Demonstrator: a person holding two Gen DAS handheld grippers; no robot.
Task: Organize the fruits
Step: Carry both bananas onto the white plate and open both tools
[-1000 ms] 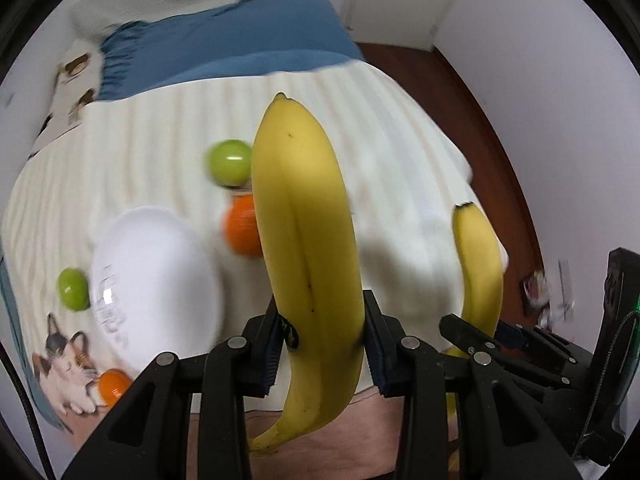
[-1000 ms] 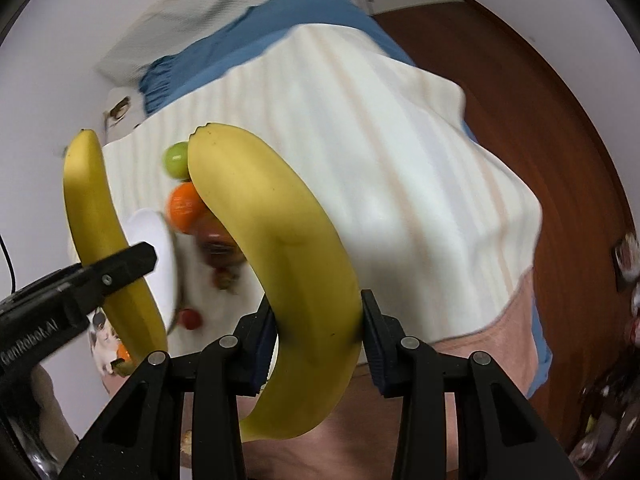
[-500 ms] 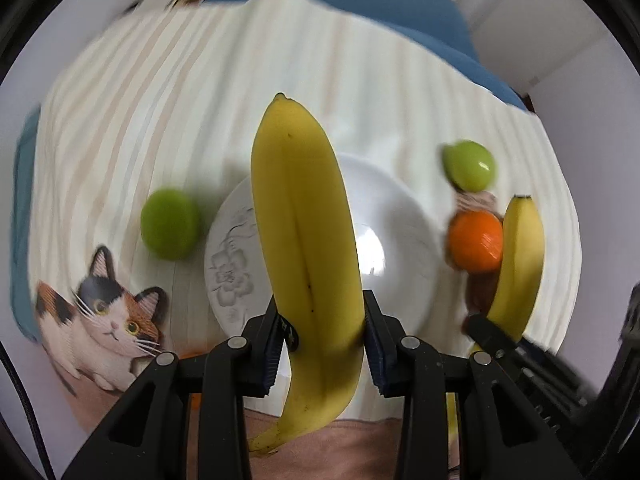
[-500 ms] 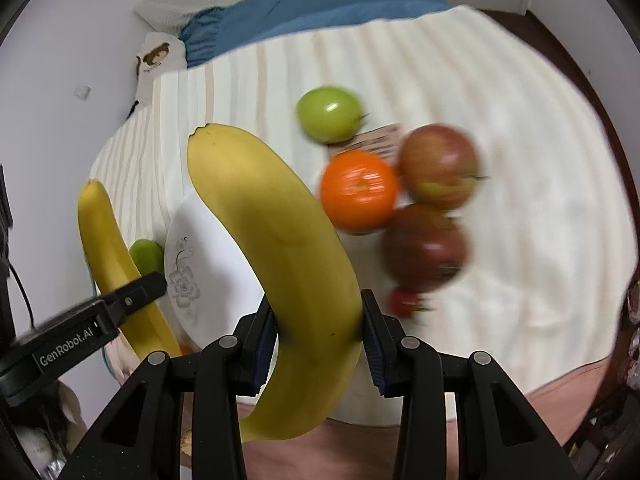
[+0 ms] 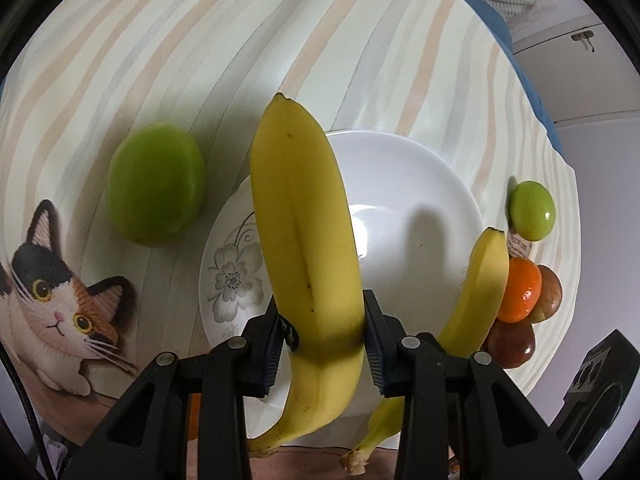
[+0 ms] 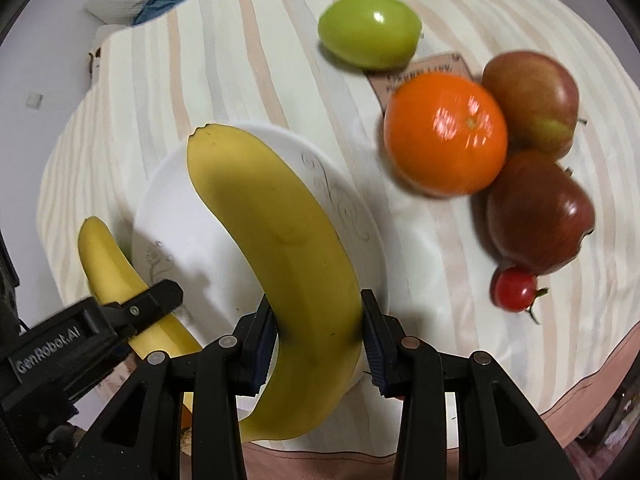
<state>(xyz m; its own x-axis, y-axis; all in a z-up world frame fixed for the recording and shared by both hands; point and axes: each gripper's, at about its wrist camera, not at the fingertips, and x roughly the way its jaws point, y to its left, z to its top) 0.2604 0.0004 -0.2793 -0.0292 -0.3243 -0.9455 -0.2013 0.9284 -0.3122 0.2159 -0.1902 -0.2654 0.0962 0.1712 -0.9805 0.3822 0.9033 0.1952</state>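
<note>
Left gripper [image 5: 325, 338] clamps a banana [image 5: 306, 240] at frame centre, over the white plate [image 5: 420, 184]. Right gripper [image 6: 320, 340] likewise pinches a second banana [image 6: 288, 248] above that plate's right side.

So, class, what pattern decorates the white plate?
Grey line-drawn flowers with curling stems on the plate, clearest in the left wrist view.

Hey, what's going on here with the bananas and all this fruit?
A person is sorting fruit with two handheld grippers. The left gripper is shut on one banana and the right gripper on another banana, both over a white plate with no fruit on it yet. An orange, apples, green fruits and a small tomato lie on the striped cloth.
</note>
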